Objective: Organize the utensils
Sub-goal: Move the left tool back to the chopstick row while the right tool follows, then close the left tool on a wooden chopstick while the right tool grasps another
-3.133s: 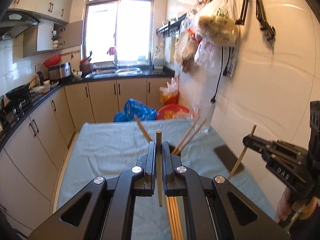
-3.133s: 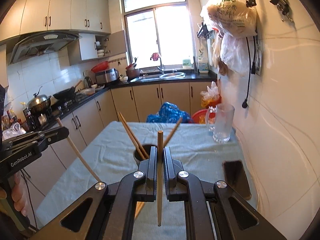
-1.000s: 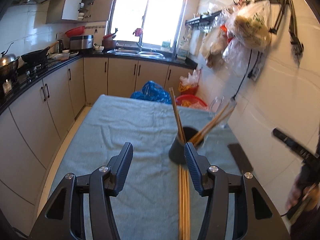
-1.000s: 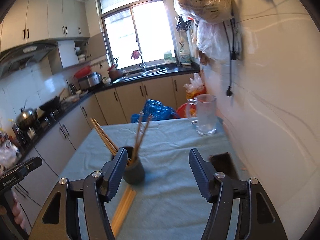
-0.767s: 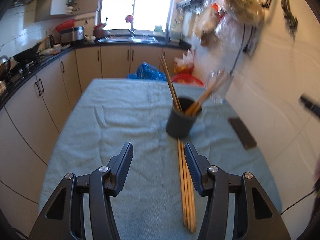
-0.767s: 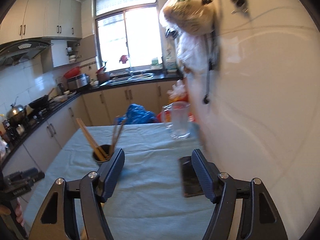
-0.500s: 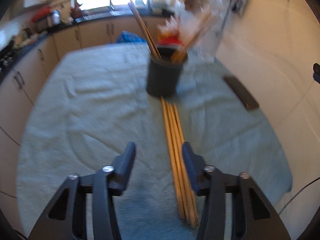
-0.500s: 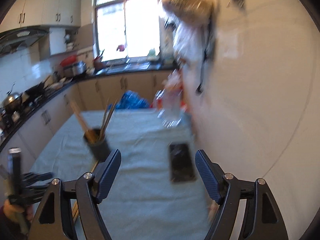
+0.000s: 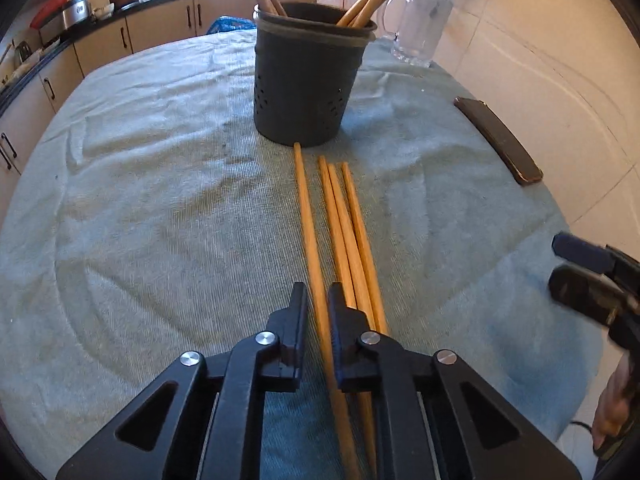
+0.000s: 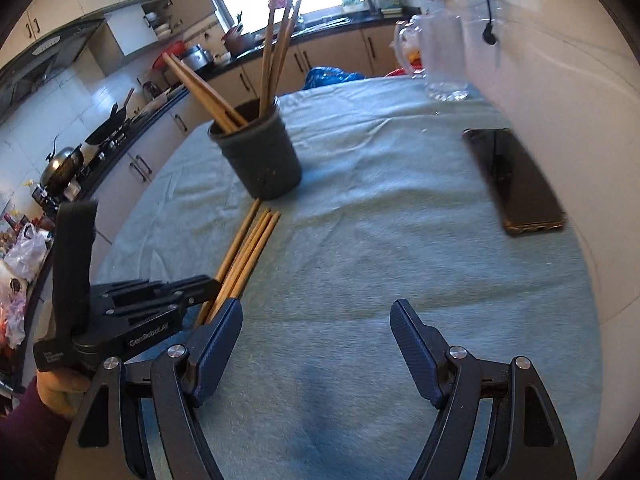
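Left wrist: left gripper (image 9: 318, 300) down on the cloth (image 9: 152, 184), jaws just closed onto the leftmost chopstick (image 9: 308, 216); three more chopsticks (image 9: 346, 224) lie beside it, tips near the holder (image 9: 308, 80).

Right wrist: right gripper (image 10: 316, 328) spread wide, empty, above bare cloth; phone (image 10: 516, 180) at right.
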`<action>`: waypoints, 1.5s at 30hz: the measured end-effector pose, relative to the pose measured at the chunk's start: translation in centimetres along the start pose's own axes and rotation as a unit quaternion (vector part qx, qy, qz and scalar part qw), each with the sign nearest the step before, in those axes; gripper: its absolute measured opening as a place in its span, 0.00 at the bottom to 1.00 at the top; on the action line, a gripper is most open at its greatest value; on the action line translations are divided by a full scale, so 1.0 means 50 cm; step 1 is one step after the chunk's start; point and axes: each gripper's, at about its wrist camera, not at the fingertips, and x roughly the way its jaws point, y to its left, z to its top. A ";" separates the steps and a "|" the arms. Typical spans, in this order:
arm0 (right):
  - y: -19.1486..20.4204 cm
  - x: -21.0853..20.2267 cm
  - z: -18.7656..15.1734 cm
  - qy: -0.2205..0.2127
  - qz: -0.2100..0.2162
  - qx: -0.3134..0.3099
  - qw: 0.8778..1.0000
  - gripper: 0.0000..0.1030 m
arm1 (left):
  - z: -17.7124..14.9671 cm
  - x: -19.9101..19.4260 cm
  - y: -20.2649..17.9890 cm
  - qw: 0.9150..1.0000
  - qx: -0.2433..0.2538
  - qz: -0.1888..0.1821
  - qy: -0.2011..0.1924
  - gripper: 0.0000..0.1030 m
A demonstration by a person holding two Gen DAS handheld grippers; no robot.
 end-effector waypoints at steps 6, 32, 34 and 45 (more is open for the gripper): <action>0.049 0.059 -0.006 0.025 0.007 -0.020 0.999 0.60 | 0.006 -0.003 0.035 0.999 -0.042 0.006 0.007 0.06; 0.176 0.227 0.053 0.081 -0.061 -0.061 0.993 0.14 | -0.025 -0.034 0.128 0.989 -0.139 -0.043 0.007 0.06; 0.169 0.219 0.045 0.091 -0.053 -0.069 0.992 0.12 | -0.034 -0.041 0.133 0.988 -0.146 -0.056 0.017 0.07; 0.093 0.162 0.012 0.121 -0.055 -0.063 0.989 0.16 | 0.007 -0.029 0.133 0.990 -0.124 -0.031 0.055 0.07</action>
